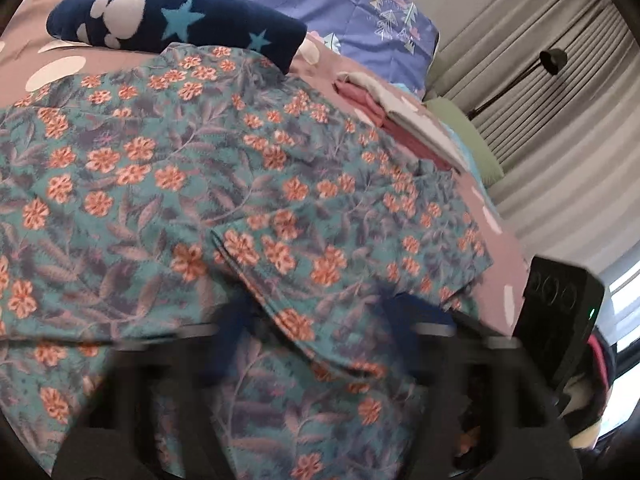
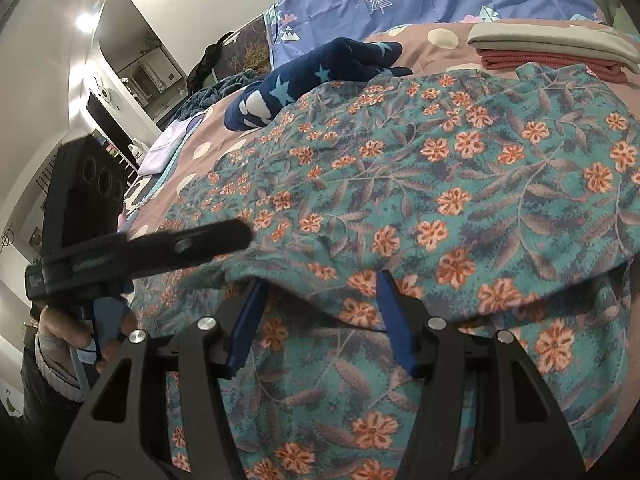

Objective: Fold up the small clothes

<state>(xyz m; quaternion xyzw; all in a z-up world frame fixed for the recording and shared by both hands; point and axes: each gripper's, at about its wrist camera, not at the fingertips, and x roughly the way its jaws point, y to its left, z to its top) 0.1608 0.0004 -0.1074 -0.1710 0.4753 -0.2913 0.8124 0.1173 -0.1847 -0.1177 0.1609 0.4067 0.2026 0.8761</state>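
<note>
The floral garment lay spread on the bed, running left to right ahead of both tools. Right gripper sat jaws apart right at the near folded edge, nothing pinched. Left gripper was blurry, looked apart too.

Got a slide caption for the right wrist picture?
Open right gripper at the folded edge of a floral garment on the bed.

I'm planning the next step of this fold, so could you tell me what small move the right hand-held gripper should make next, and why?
Probably shut the right hand-held gripper on the floral garment: its blue fingers stand apart with the folded hem draped between them, not yet pinched. The left hand-held gripper looks open too.
</note>
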